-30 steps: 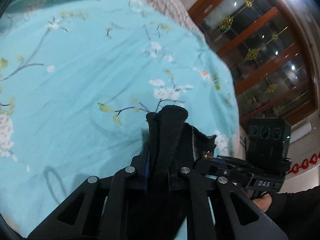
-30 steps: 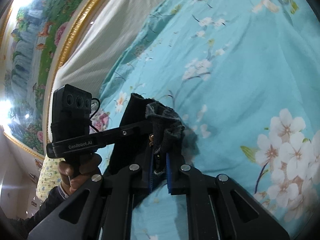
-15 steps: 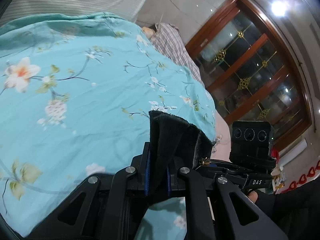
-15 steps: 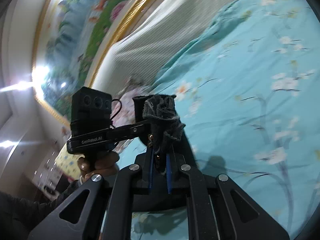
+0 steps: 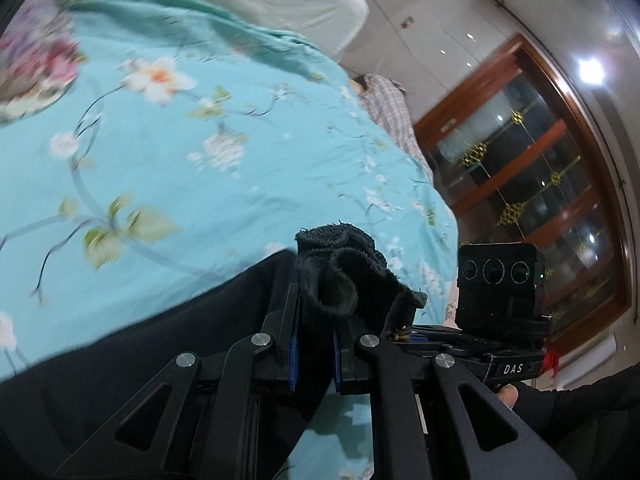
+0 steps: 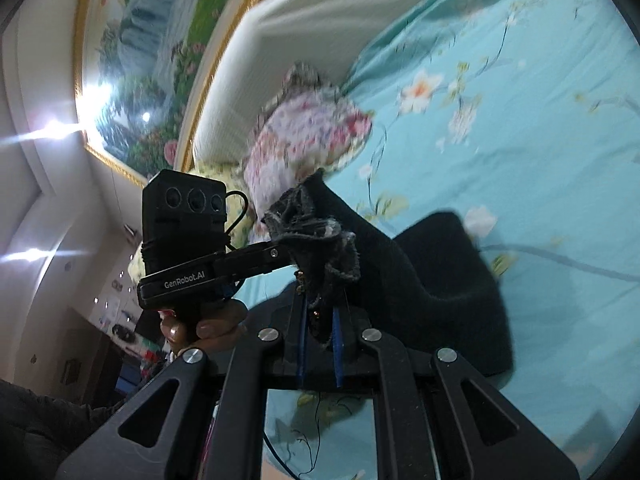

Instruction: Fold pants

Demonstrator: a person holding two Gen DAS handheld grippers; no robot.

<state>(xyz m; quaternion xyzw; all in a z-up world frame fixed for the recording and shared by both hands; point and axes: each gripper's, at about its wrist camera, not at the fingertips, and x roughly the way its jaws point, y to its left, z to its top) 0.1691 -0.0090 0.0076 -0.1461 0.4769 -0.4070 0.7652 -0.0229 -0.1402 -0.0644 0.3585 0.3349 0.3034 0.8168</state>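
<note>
Both grippers have tilted up since the earlier frames; black cloth now spreads lower left. Left gripper [image 5: 314,312] jaws clenched on a bunched edge of the pants [image 5: 160,340]. Right gripper [image 6: 320,320] jaws clenched on another frayed edge; pants [image 6: 440,280] drape onto the turquoise floral bed [image 6: 540,140], centre right.

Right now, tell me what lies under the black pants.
The floral teal bedspread shows beneath the pants all around them. Whatever sits directly under the draped cloth stays covered.
</note>
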